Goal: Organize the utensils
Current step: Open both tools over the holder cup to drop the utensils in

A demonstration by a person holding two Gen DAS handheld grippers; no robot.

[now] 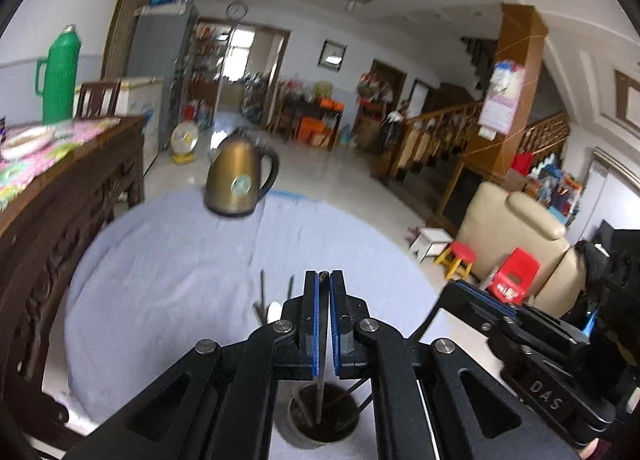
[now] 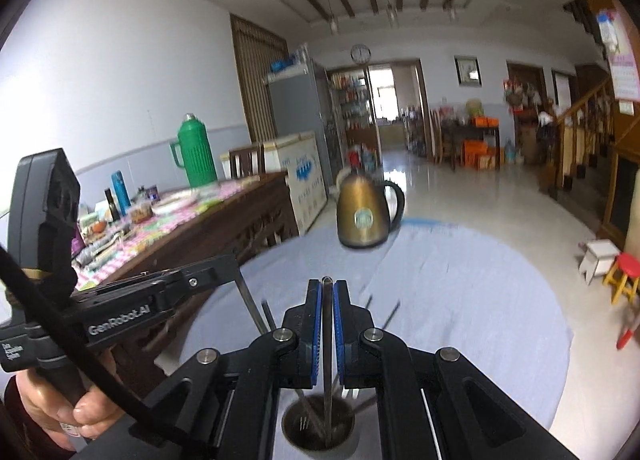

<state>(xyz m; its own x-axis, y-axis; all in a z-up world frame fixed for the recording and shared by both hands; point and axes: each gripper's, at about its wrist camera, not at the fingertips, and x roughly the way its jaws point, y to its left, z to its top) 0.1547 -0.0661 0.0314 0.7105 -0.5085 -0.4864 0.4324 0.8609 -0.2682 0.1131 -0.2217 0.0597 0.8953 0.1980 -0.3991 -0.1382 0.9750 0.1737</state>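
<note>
Left wrist view: we see left gripper [image 1: 324,280] clamped on a thin utensil [image 1: 320,392], tip inside the cup [image 1: 323,430].
Right gripper [image 2: 328,287]: clamped on a flat utensil [image 2: 328,400], lower end in cup.
Kettle [image 1: 237,183]: far side of round table [image 1: 160,260].

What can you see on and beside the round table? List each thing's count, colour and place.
kettle: one, bronze, table's far side
tablecloth: one, pale blue, over the table
cup: one, dark metal, near edge, below both grippers
held utensil: two, grey, lower ends in the cup
loose utensils: a few, dark, blurred, on the cloth
thermos: one, green, on the wooden side table
left gripper: black, blue pads, clamping one utensil
right gripper: same, clamping the other
</note>
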